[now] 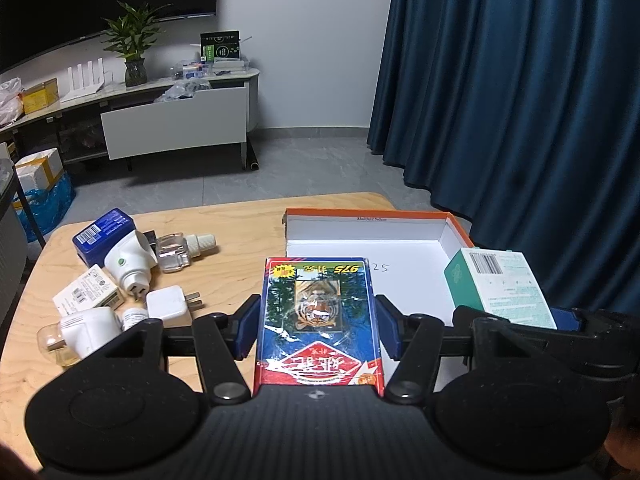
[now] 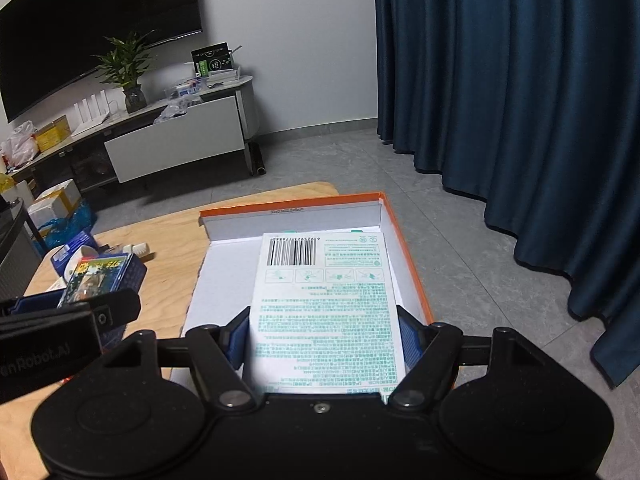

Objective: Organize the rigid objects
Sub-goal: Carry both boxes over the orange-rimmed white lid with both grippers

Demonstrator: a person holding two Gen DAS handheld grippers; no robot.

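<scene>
A: Start at the jaws. What does the left gripper (image 1: 318, 330) have?

B: Its two blue pads are clamped on the long sides of the tiger box (image 1: 318, 320). The box's long axis runs straight out along the fingers, away from the camera, with its far end over the near edge of the orange-rimmed tray (image 1: 372, 214). The print faces up and reads upside down from here: a tiger picture in the middle, blue and green around it, a red band nearest the gripper.

A: And the right gripper (image 2: 324, 332)?

B: Closed on the white-and-green box (image 2: 326, 304), one pad on each long side. That box also points lengthwise away from the wrist, held over the white inside of the tray, toward its right wall. A barcode sits at the far end and green text fills the rest of the upper face.

A: How do the two stand to each other?

B: Side by side, the tiger box to the left.

A: Further out?

B: On the wooden table (image 1: 240, 248), left of the tray, lie white plug adapters (image 1: 166, 302), a blue carton (image 1: 102, 236) and a clear bottle (image 1: 174, 254). Beyond the table hangs a dark blue curtain (image 1: 500, 100).
</scene>
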